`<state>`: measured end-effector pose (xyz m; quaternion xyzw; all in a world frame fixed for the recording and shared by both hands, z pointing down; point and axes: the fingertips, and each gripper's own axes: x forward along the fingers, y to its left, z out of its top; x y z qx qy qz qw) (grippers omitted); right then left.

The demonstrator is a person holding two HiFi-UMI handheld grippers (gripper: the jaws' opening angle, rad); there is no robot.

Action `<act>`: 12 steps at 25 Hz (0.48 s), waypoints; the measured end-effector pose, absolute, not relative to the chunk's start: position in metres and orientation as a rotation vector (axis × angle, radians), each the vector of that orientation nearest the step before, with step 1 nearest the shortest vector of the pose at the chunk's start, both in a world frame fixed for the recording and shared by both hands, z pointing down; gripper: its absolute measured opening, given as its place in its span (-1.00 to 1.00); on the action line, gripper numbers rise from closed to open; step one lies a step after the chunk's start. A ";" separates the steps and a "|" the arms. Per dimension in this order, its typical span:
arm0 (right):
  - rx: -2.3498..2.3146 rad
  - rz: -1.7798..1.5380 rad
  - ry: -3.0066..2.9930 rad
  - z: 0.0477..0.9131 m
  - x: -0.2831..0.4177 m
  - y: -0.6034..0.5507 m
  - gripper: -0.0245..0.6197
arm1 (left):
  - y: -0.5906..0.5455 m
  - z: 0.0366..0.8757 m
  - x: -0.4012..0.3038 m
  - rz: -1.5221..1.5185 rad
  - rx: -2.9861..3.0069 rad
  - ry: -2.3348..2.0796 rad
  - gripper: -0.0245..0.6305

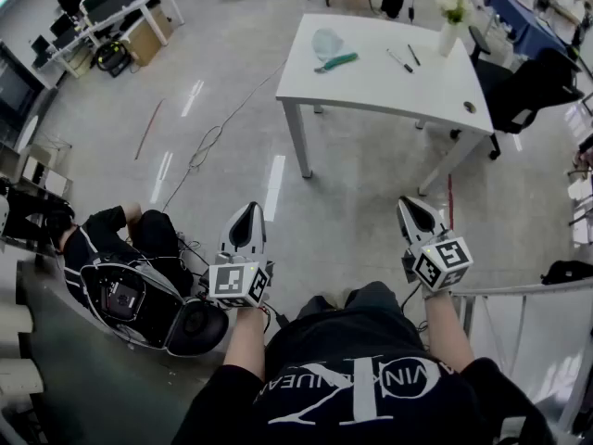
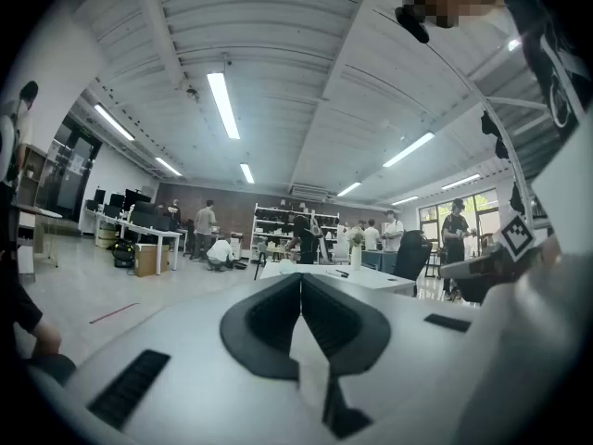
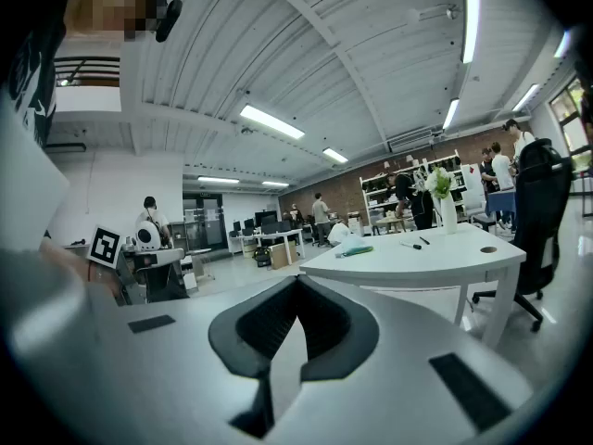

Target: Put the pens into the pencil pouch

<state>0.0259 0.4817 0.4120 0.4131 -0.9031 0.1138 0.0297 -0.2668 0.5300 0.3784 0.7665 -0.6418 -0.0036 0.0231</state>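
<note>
A white table (image 1: 371,82) stands well ahead of me across the floor. On it lie a pale translucent pencil pouch (image 1: 327,42), a green pen (image 1: 335,61) beside it, and two dark pens (image 1: 400,60) further right. My left gripper (image 1: 247,213) and right gripper (image 1: 412,206) are held close to my body, far short of the table, both shut with nothing between the jaws. The right gripper view shows the table (image 3: 435,258) with the pouch (image 3: 357,249) and dark pens (image 3: 410,245) off in the distance.
A white vase with flowers (image 1: 451,21) stands at the table's far right, and a black office chair (image 1: 533,86) is beside it. Cables (image 1: 208,142) trail over the floor. A person crouches with equipment (image 1: 130,276) at my left. A railing (image 1: 519,295) is at my right.
</note>
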 end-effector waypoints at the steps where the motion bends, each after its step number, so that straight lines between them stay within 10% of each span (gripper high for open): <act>1: 1.274 0.351 -2.784 0.412 0.025 0.481 -0.90 | 0.529 0.378 -0.267 -0.017 2.375 -1.986 -0.91; 12: 1.263 0.332 -2.776 0.412 0.015 0.477 -0.89 | 0.524 0.381 -0.274 -0.020 2.359 -1.965 -0.91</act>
